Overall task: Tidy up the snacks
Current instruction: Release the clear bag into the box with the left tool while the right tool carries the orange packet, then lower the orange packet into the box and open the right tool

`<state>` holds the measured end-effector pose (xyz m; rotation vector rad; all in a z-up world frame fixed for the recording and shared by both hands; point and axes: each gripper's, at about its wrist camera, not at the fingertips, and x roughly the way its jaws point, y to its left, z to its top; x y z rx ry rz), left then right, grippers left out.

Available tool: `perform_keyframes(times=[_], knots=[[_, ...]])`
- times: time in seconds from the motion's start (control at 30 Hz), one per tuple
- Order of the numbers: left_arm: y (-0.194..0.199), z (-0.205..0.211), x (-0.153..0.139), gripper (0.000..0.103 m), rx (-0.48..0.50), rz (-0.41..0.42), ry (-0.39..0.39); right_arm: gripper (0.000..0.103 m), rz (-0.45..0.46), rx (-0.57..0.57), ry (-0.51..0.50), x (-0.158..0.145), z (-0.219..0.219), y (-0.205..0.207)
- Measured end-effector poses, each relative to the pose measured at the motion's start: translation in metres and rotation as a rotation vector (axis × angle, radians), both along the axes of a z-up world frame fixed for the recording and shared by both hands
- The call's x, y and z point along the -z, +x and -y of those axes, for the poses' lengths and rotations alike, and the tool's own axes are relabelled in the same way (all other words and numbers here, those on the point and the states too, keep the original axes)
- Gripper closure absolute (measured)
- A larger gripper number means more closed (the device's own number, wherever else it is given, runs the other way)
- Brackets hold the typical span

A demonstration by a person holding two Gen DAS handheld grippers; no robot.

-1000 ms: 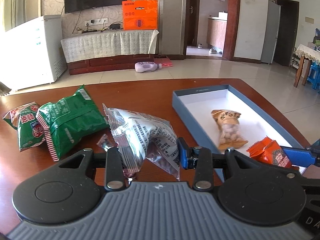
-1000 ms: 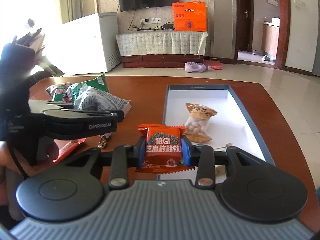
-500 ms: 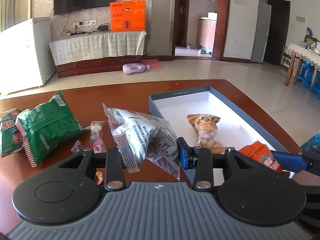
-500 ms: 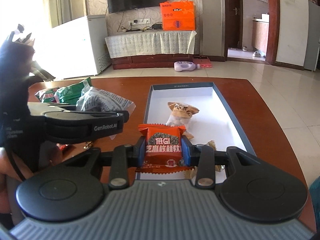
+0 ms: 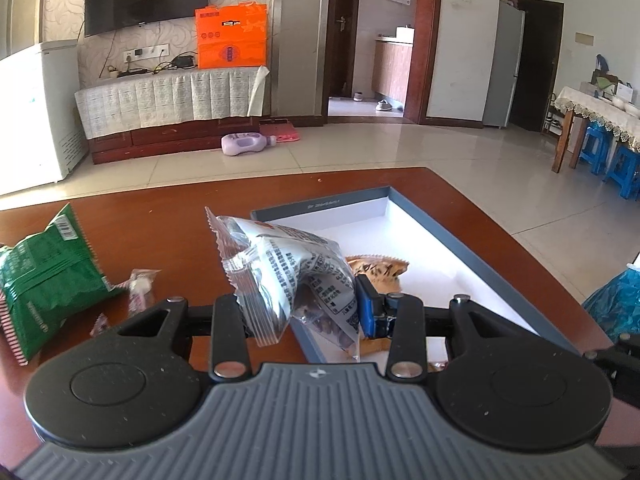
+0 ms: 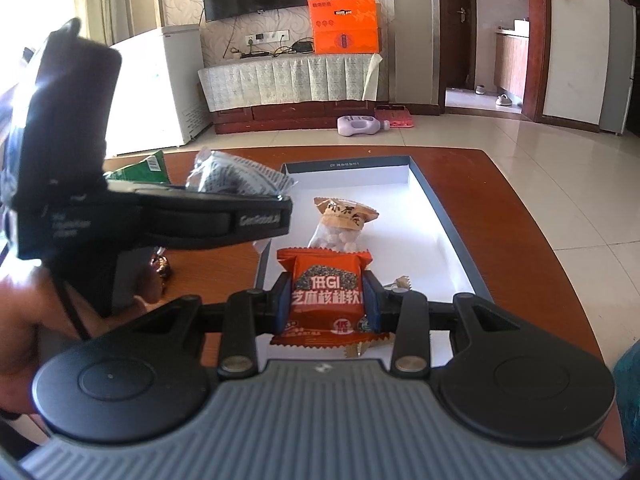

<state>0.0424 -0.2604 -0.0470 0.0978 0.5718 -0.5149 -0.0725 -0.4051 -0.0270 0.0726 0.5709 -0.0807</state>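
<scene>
Glossy reddish wood worktop (image 5: 168,216). Crinkled shiny plastic: clear printed snack bag (image 5: 288,272), green packet (image 5: 44,280) at left, orange foil wrapper (image 6: 326,292). Matt cardboard box (image 6: 448,220), white smooth inside. Matt black plastic right gripper (image 6: 326,304) with ribbed grey housing.

My left gripper (image 5: 304,312) holds a printed packet (image 5: 288,272) over the box's (image 5: 500,280) near-left corner; my right gripper (image 6: 326,306) holds a sesame-walnut bar (image 6: 326,296) over its near end. A nut pouch (image 6: 344,224) lies inside; a chip bag (image 5: 44,280) lies left on the table (image 5: 160,220).
</scene>
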Motion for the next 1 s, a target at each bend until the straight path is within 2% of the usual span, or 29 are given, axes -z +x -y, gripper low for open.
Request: perform_keyframes(times=[0.8, 0.9, 1.0], knots=[[0.038, 0.052, 0.021, 0.057, 0.059, -0.047, -0.003, 0.064, -0.047, 0.033, 0.003, 0.009, 0.011, 0.012], [0.04, 0.056, 0.021, 0.054, 0.072, -0.046, -0.002, 0.064, -0.054, 0.039, 0.005, 0.011, 0.012, 0.012], [0.042, 0.059, 0.023, 0.042, 0.08, -0.051, 0.002, 0.064, -0.058, 0.043, 0.005, 0.012, 0.01, 0.013]])
